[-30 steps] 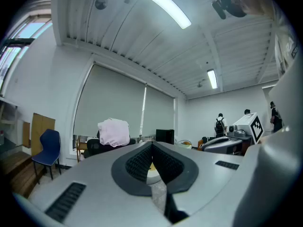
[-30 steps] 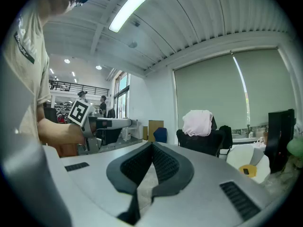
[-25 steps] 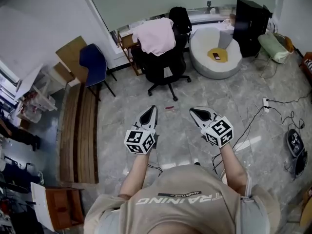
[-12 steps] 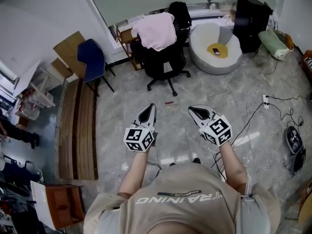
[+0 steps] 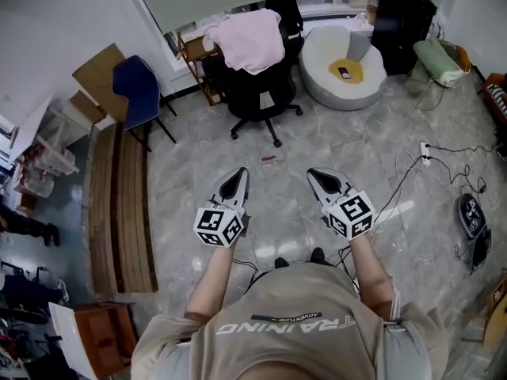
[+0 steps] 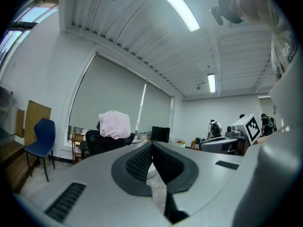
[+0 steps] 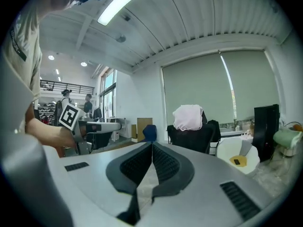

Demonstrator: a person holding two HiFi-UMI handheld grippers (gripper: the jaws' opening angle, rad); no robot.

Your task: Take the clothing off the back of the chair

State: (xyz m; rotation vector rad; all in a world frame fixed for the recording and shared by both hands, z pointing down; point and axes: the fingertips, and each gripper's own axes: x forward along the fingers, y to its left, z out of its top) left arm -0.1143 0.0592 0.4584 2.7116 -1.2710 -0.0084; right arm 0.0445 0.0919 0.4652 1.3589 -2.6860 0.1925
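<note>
A grey stone floor (image 5: 372, 157) lies open between the person and the far window wall, where a black office chair (image 5: 255, 93) stands on its wheeled base between a blue chair (image 5: 135, 93) and a round white seat (image 5: 337, 85). A pink garment (image 5: 245, 39) is draped over the top of the office chair's backrest and hangs down both faces. It looks loosely thrown there, so it should lift off if pinched near the top edge.

The 2 hand-held tools are carried side by side at waist height, well apart from the chair and aimed toward it, a posture that suggests the approach is under way and no grasp has begun. The left gripper (image 5: 240, 172) is clenched with nothing between its ribbed pads, and its own view frames the garment (image 6: 114, 124) just left of the jaw line. The right gripper (image 5: 315, 175) is likewise closed and empty, with the garment (image 7: 188, 117) showing above its tips. Both would likely need to open before reaching the cloth.

1 small red item (image 5: 269, 159) lies on the floor between the grippers and the chair.
</note>
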